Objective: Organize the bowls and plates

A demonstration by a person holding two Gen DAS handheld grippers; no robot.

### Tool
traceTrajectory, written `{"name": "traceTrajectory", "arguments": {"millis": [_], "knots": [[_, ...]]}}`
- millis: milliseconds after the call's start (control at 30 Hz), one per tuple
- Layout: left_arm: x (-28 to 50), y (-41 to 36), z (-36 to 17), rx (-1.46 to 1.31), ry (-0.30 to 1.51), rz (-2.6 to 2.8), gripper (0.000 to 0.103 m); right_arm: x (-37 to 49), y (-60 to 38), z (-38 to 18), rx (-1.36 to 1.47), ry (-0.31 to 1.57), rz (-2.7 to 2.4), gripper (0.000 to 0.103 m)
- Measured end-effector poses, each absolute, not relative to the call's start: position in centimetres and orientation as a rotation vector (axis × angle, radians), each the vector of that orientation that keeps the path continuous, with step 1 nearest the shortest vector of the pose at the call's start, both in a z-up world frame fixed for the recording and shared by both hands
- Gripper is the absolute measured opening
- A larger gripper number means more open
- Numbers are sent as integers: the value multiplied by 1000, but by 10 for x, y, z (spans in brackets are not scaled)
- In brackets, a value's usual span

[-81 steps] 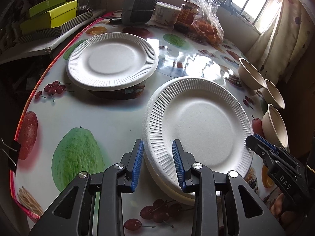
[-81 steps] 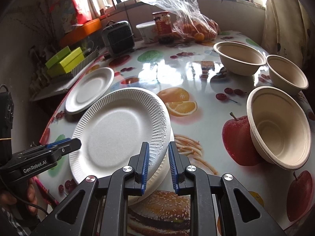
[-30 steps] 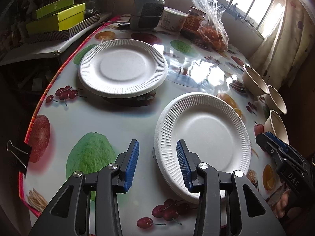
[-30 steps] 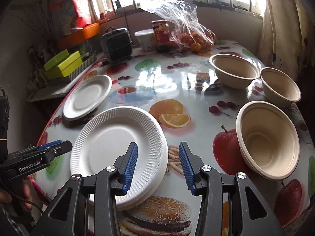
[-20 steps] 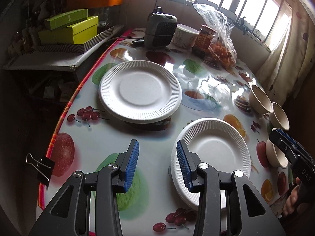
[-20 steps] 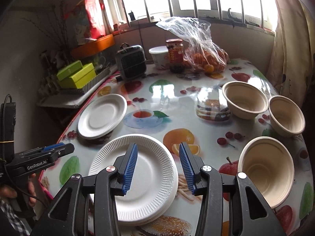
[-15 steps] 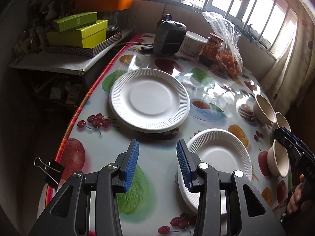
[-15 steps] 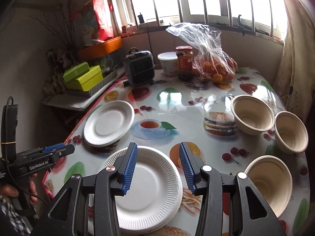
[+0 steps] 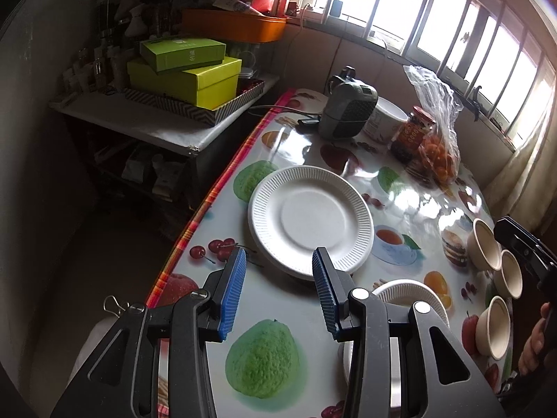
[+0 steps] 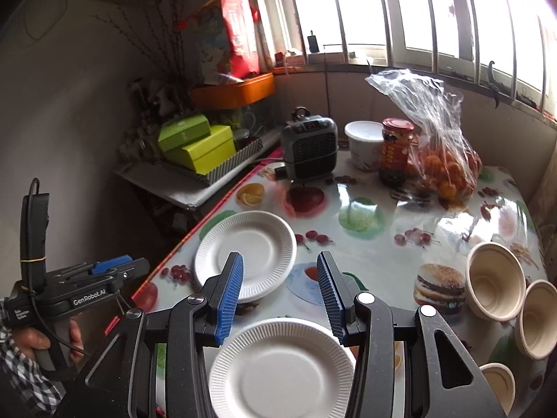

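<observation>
Your left gripper (image 9: 278, 292) and right gripper (image 10: 280, 299) both hang spread and empty above the tabletop (image 10: 383, 250); stacked paper plates (image 10: 282, 369) lie below, three bowls (image 10: 494, 280) right.

a barred window (image 10: 400, 10) runs along the far wall above a sill (image 10: 348, 61), and bright daylight glares off the glossy fruit-print table (image 9: 400, 195). a pale curtain (image 9: 522, 170) hangs at the right. the left wall (image 10: 69, 104) is dim and grey. beside the table stands a low shelf (image 9: 156, 125) bearing a patterned tray (image 9: 195, 111) with green boxes (image 9: 188, 73); an orange tub (image 10: 236, 92) sits behind. the floor (image 9: 104, 244) below lies in shadow.
</observation>
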State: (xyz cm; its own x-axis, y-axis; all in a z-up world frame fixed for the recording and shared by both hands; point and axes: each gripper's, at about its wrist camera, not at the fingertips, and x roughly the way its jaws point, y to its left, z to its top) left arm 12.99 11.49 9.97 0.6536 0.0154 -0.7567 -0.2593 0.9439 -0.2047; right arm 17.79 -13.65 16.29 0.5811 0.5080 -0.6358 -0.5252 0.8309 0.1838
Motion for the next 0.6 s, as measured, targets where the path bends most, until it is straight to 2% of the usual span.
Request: {"name": "traceTrajectory", "arguments": {"millis": [300, 467, 600], "knots": [[147, 138, 103, -318, 837, 188, 41, 220, -96, 167, -47, 742, 716, 44], [170, 145, 95, -295, 871, 150, 41, 243, -85, 154, 0, 747, 744, 51], [184, 150, 86, -283, 890, 140, 45, 265, -74, 135, -5, 821, 731, 53]]}}
